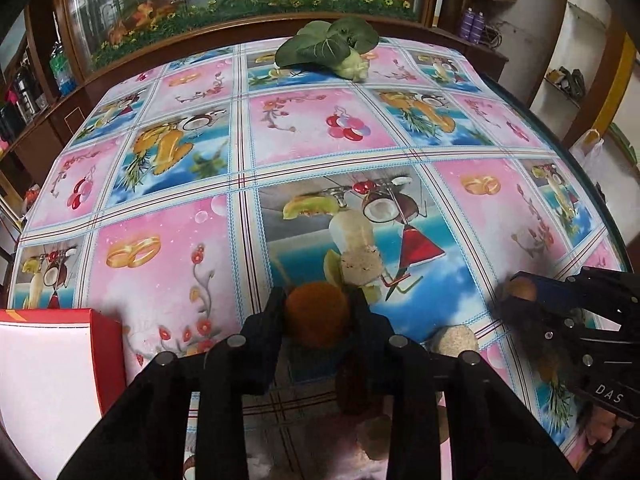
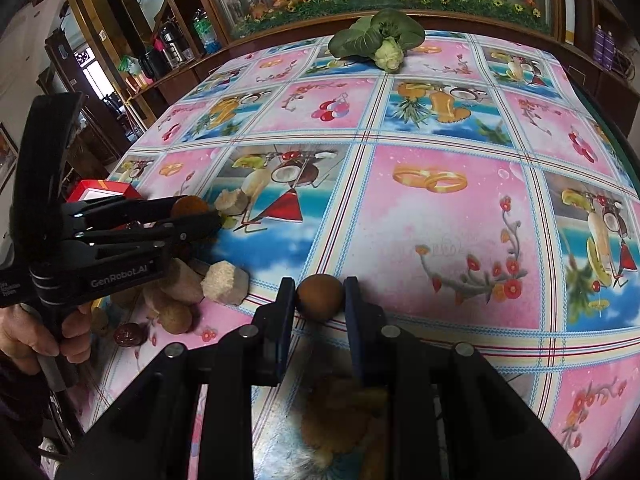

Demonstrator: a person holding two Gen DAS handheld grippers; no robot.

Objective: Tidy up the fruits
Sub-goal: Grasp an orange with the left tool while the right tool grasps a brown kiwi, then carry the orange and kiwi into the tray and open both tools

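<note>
Clamped in the left gripper (image 1: 318,312): a rough orange-brown fruit (image 1: 318,314), pads pressed to both its sides, low over the cloth. Clamped likewise in the right gripper (image 2: 320,300): a smooth brown fruit (image 2: 320,297), held just above the table (image 2: 440,220). Just beside the left gripper, toward the near table edge, a loose heap (image 2: 188,292) of pale cut chunks, brown round fruits and one dark red piece, some touching, none sorted. At the near left corner, a red box (image 1: 106,344), its white inside bare as far as visible; probably the place for the fruit, though unclear. Far across the table, well apart from all this, a leafy green vegetable (image 1: 328,50). Judged from this: early in the job, two fruits picked and neither placed, the heap untouched, most of the sorting left to do.
</note>
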